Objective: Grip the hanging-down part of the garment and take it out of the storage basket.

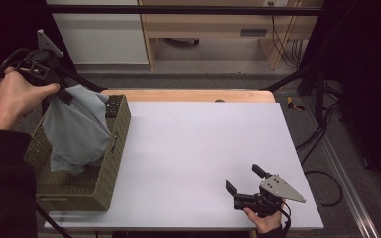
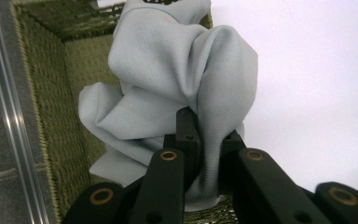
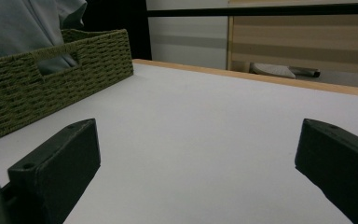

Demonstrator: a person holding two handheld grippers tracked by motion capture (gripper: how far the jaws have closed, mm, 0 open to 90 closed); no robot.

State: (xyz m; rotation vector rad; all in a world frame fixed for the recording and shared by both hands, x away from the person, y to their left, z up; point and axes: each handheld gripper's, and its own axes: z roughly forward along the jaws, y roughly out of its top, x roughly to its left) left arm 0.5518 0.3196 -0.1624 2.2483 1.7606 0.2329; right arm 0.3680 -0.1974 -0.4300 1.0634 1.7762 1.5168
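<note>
Pale grey cloth (image 1: 77,130), crumpled, hanging over green woven basket (image 1: 110,168)

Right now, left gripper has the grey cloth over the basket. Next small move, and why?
Probably keep lifting, then carry it toward the table. The left gripper is shut on a fold of the grey cloth, but the cloth's lower end hangs inside the woven basket. The white table beside it is bare, and the right gripper rests open there.

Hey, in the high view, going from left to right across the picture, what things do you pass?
Left gripper shut on the grey cloth → woven basket → bare white table → right gripper, fingers open, resting near the table's front edge.
</note>
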